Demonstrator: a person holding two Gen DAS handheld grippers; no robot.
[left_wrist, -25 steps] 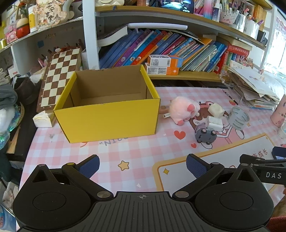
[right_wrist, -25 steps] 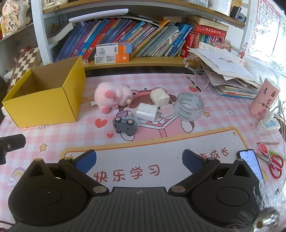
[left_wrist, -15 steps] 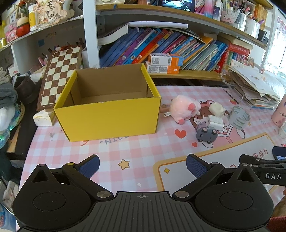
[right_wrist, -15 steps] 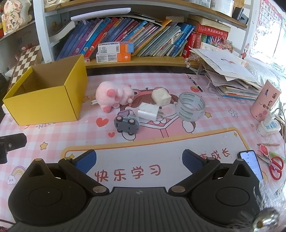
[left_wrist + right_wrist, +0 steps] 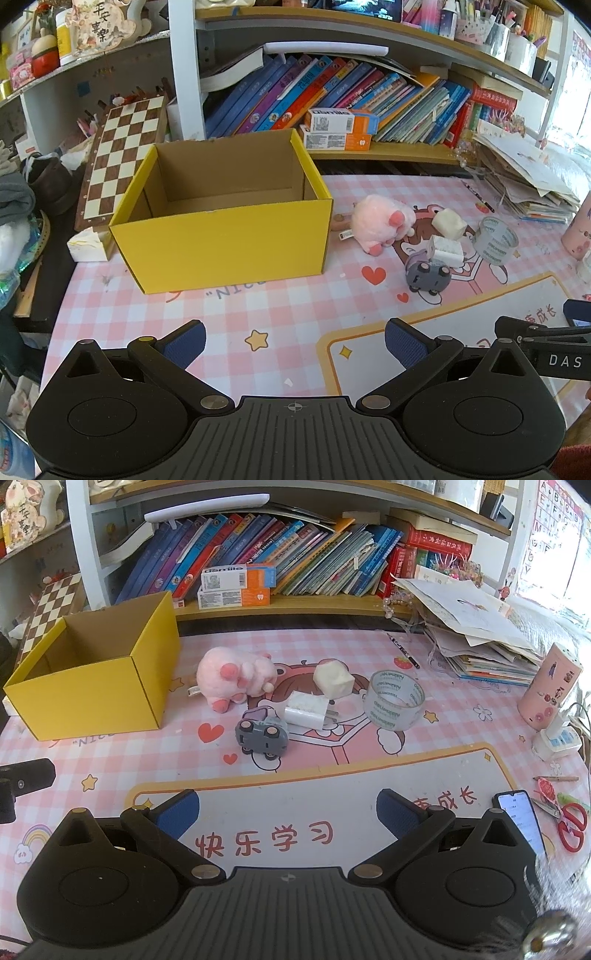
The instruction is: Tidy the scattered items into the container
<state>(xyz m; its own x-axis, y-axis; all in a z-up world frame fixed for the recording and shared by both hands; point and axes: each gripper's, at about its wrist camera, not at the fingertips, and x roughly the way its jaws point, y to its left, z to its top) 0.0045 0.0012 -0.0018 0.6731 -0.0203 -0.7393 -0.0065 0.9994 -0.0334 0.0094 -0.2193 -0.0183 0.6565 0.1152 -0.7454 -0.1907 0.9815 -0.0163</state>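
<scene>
1. One open yellow cardboard box point(image 5: 221, 236) sits empty at the pink checked mat's point(image 5: 288, 306) left side.
2. Five scattered items lie right of it: one fluffy pink plush toy point(image 5: 236, 675), one grey toy car point(image 5: 263, 736), one white charger plug point(image 5: 306, 709), one cream cube point(image 5: 333, 677), one clear tape roll point(image 5: 395, 699).
3. Two grippers, left gripper point(image 5: 294, 341) and right gripper point(image 5: 286, 812), hover spread wide, gripping nothing.

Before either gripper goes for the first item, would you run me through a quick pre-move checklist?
1. Yellow box empty and open on top: ok.
2. Left gripper open, nothing between its fingers: ok.
3. Right gripper open, nothing held: ok.
4. Pink plush, toy car, white charger, white cube, tape roll on the mat: ok.
5. Charger touching the car: cannot tell.
</scene>
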